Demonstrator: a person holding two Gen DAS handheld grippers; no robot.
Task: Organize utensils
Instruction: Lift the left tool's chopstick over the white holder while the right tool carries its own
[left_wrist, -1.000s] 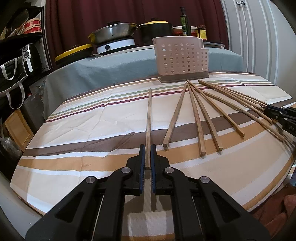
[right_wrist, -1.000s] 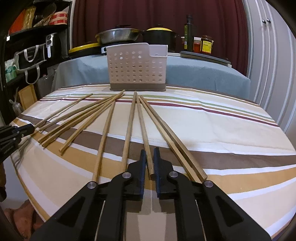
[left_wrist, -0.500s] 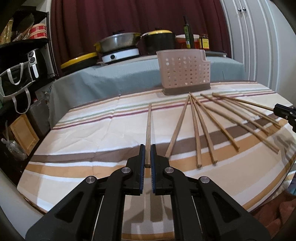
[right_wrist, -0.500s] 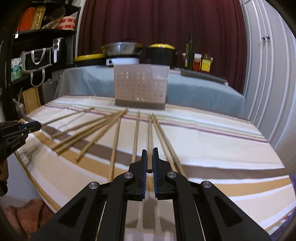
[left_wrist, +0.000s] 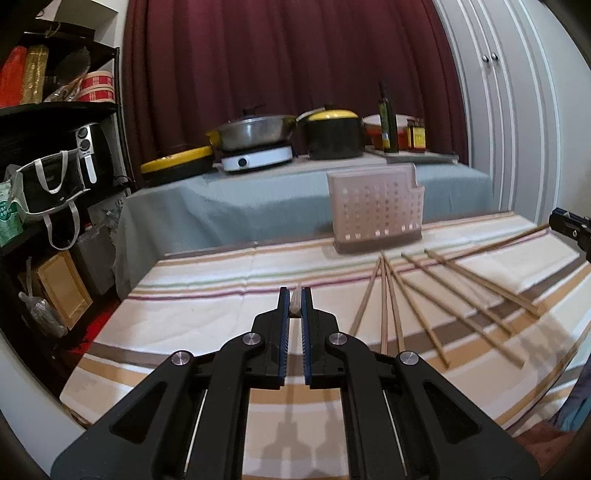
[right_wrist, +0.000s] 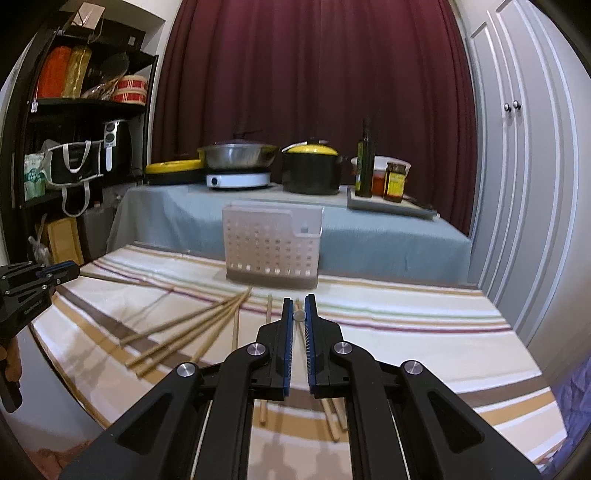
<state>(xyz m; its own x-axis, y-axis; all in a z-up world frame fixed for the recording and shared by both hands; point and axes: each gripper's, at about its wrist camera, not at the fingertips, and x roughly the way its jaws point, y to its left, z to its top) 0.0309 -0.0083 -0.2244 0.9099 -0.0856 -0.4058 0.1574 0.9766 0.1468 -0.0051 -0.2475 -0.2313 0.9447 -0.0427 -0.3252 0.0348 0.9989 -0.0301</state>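
Presently, the left gripper (left_wrist: 295, 301) is raised above the striped tablecloth (left_wrist: 207, 306), its blue-lined fingers (left_wrist: 283, 314) pressed onto the end of one wooden chopstick (left_wrist: 296, 302), which points straight ahead, seen end-on. Ahead and to its right, the perforated plastic utensil basket (left_wrist: 376, 212) stands upright at the far edge of the cloth. Between that basket and the gripper's right side, loose chopsticks (left_wrist: 436, 306) lie fanned on the cloth, tips converging toward the basket.

The right gripper (right_wrist: 299, 314) is likewise lifted, pinching a second chopstick (right_wrist: 299, 315) whose round end shows between the pads. The basket (right_wrist: 271, 251) sits directly ahead of it. More loose chopsticks (right_wrist: 192, 332) lie spread to its left and beneath its fingers. The left gripper (right_wrist: 59, 273) appears at the far left edge of this view, level with the cloth's rim.
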